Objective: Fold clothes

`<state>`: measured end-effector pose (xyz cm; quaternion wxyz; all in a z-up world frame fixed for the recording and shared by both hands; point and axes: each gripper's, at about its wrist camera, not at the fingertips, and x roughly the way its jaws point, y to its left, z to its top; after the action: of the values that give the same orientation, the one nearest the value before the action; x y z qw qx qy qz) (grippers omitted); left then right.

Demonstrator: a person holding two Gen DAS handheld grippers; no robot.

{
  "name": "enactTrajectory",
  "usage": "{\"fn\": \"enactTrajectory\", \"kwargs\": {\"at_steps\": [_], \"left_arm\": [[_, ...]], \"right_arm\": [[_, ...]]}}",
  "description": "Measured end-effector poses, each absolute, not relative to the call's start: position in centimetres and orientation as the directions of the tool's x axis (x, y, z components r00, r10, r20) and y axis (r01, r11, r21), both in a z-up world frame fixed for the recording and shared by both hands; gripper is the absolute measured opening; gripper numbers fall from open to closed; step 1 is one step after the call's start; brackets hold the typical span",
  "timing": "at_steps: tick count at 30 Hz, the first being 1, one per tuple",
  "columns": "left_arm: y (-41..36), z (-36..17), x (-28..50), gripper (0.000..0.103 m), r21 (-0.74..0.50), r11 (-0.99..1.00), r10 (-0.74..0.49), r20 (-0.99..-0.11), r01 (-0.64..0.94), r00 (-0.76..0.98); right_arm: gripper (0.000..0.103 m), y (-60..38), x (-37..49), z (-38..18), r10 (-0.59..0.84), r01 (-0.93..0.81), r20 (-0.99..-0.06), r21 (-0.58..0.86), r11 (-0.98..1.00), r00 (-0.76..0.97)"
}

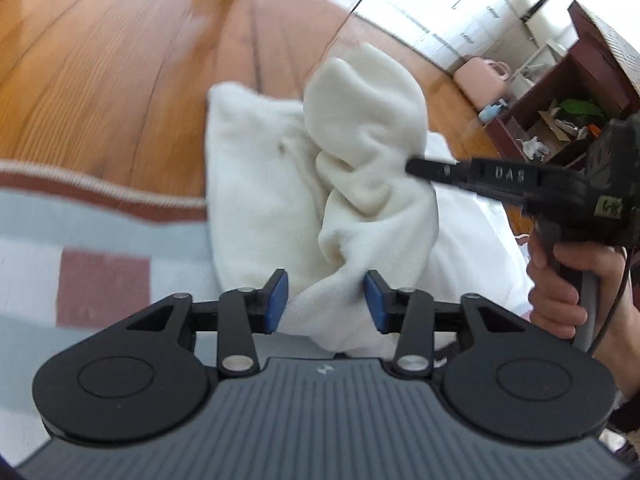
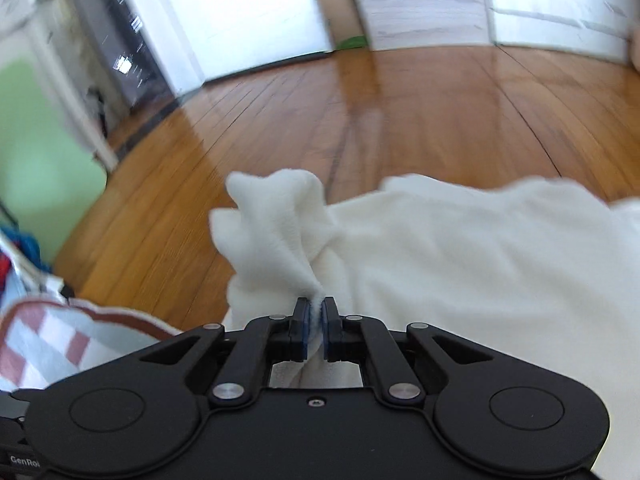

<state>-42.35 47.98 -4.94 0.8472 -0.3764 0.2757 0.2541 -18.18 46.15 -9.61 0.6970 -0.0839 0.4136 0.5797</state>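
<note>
Wooden floor (image 2: 420, 120) fills most of both views, its glossy planks running off toward white doors (image 2: 248, 12) and a dark cabinet (image 1: 580, 92) with clutter on its open shelf. Nearer the cameras lies a blanket (image 1: 80, 248) in pale blue with white and brick-red squares and a red border, spread at the left of each view. On it, and reaching out over the floor edge, is the white fleece garment (image 1: 260, 184), soft and rumpled, part lying flat and part lifted into a twisted bunch. The right gripper (image 2: 316, 322) has its jaws pressed together on a pinched ridge of the fleece, which fans up in folds just beyond its blue pads; in the left wrist view it comes in from the right, held by a hand (image 1: 568, 288) wrapped round its grip. The left gripper (image 1: 326, 300) has its jaws apart, a rope of the garment passing between them and touching its right pad (image 1: 376, 300).
</note>
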Motion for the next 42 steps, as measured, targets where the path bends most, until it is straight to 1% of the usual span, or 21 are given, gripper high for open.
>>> {"fn": "enactTrajectory", "kwargs": {"at_steps": [2,4,5,6,7,9,12,14,16,19,21,22,25,27,28,29,32,36,37,39,42], "left_arm": [[47.7,-4.8,-40.9,0.054,-0.462,0.635,0.233,-0.65,-0.619,0.723],[47.4,-4.9,-39.4,0.06,-0.431,0.679,0.229,-0.646,-0.595,0.728],[47.4,-5.1,-38.7,0.055,-0.423,0.697,0.214,-0.649,-0.58,0.73],[47.3,-5.3,-38.0,0.042,-0.415,0.715,0.194,-0.656,-0.563,0.729],[46.8,-5.1,-37.9,0.008,-0.383,0.723,0.204,-0.676,-0.575,0.708],[45.4,-4.4,-38.1,0.008,-0.298,0.726,0.252,-0.723,-0.619,0.643],[45.5,-4.4,-42.2,0.009,-0.348,0.567,0.308,-0.751,-0.747,0.584],[46.6,-5.6,-45.2,0.009,-0.453,0.411,0.269,-0.769,-0.791,0.58],[47.1,-6.6,-46.3,0.006,-0.404,0.327,0.27,-0.826,-0.854,0.494],[47.5,-6.8,-47.5,0.002,-0.333,0.261,0.307,-0.861,-0.906,0.405],[47.7,-6.2,-48.3,0.002,-0.376,0.252,0.336,-0.83,-0.892,0.445],[47.7,-5.6,-48.7,0.003,-0.455,0.262,0.341,-0.782,-0.851,0.522],[47.7,-4.0,-48.0,0.008,-0.483,0.349,0.39,-0.704,-0.803,0.593],[48.0,-3.3,-46.4,0.027,-0.452,0.415,0.408,-0.683,-0.79,0.606],[48.5,-3.3,-45.6,0.049,-0.459,0.429,0.396,-0.679,-0.778,0.619],[49.1,-3.2,-44.8,0.059,-0.47,0.438,0.381,-0.675,-0.766,0.632],[51.5,-3.6,-42.0,0.067,-0.507,0.458,0.332,-0.665,-0.731,0.669],[55.3,-5.8,-39.2,0.067,-0.483,0.429,0.382,-0.669,-0.764,0.637],[56.1,-6.5,-38.4,0.062,-0.472,0.432,0.365,-0.687,-0.768,0.628],[56.2,-7.0,-36.9,0.014,-0.389,0.498,0.36,-0.72,-0.775,0.593],[54.1,-5.5,-36.5,0.01,-0.21,0.558,0.507,-0.68,-0.803,0.53]], "right_arm": [[0.006,45.5,-17.1,-10.3,0.745,-0.845,-0.667,0.413,0.34,-0.027],[0.006,45.3,-16.5,-10.8,0.748,-0.819,-0.663,0.447,0.359,-0.033],[0.006,45.3,-16.5,-10.9,0.748,-0.819,-0.663,0.447,0.36,-0.033],[0.006,45.4,-16.6,-11.0,0.748,-0.82,-0.662,0.447,0.357,-0.035],[0.006,45.6,-16.8,-10.9,0.751,-0.822,-0.66,0.449,0.351,-0.04],[0.006,45.3,-16.4,-10.0,0.775,-0.812,-0.626,0.495,0.31,-0.086],[0.007,45.8,-17.1,-8.6,0.818,-0.775,-0.543,0.595,0.213,-0.192],[0.007,47.3,-18.5,-8.5,0.787,-0.822,-0.597,0.521,0.23,-0.158],[0.015,48.7,-19.9,-8.3,0.754,-0.864,-0.646,0.442,0.242,-0.119],[0.016,49.2,-20.2,-9.0,0.701,-0.891,-0.71,0.357,0.281,-0.063],[0.031,47.9,-19.4,-9.6,0.693,-0.884,-0.716,0.375,0.28,-0.084],[0.043,47.0,-18.9,-10.0,0.688,-0.883,-0.722,0.372,0.287,-0.08],[0.043,44.2,-17.3,-10.8,0.69,-0.889,-0.723,0.342,0.305,-0.041],[0.045,42.0,-15.7,-10.8,0.697,-0.889,-0.717,0.322,0.325,-0.005],[0.047,41.5,-14.7,-10.8,0.693,-0.886,-0.721,0.312,0.343,0.014],[0.049,41.1,-13.7,-10.8,0.688,-0.883,-0.725,0.302,0.361,0.033],[0.05,39.8,-10.6,-10.9,0.672,-0.869,-0.735,0.271,0.414,0.091],[0.05,38.0,-6.4,-10.9,0.646,-0.846,-0.745,0.229,0.482,0.167],[0.05,37.5,-5.4,-10.9,0.638,-0.839,-0.747,0.218,0.499,0.185],[0.05,36.7,-3.3,-10.9,0.622,-0.824,-0.751,0.197,0.532,0.222],[0.053,35.3,-0.2,-11.0,0.596,-0.798,-0.754,0.165,0.579,0.276]]}}
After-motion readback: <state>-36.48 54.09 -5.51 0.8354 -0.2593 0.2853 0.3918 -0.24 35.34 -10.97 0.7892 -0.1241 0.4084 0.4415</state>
